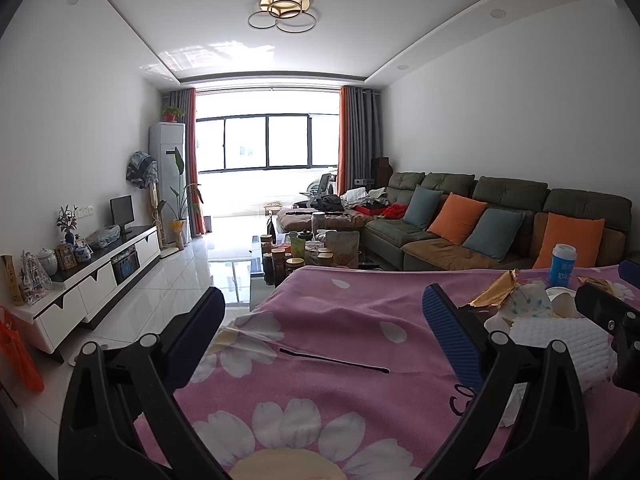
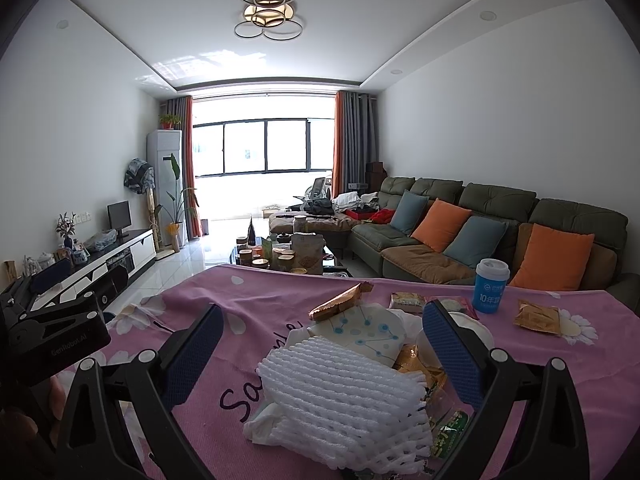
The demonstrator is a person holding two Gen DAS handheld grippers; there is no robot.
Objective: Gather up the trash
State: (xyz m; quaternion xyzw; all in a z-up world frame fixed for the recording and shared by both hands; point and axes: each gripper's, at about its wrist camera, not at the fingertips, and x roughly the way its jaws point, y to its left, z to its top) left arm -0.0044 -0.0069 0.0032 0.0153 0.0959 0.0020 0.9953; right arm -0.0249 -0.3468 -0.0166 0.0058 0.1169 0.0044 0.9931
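Note:
A heap of trash lies on the pink flowered cloth (image 2: 248, 300): a white foam fruit net (image 2: 340, 396), a white paper with blue dots (image 2: 360, 328), gold wrappers (image 2: 340, 300) and a green packet (image 2: 448, 432). My right gripper (image 2: 324, 344) is open, its blue pads on either side of the foam net. A blue paper cup (image 2: 491, 286) stands upright behind the heap, with a gold packet (image 2: 538, 316) to its right. My left gripper (image 1: 324, 332) is open above bare cloth, left of the heap; the foam net (image 1: 560, 340) shows at its right.
A thin dark stick (image 1: 334, 360) lies on the cloth between my left fingers. Beyond the table stand a coffee table (image 2: 280, 256) crowded with jars, a green sofa (image 2: 480, 232) with cushions at right, and a TV cabinet (image 1: 100, 272) at left.

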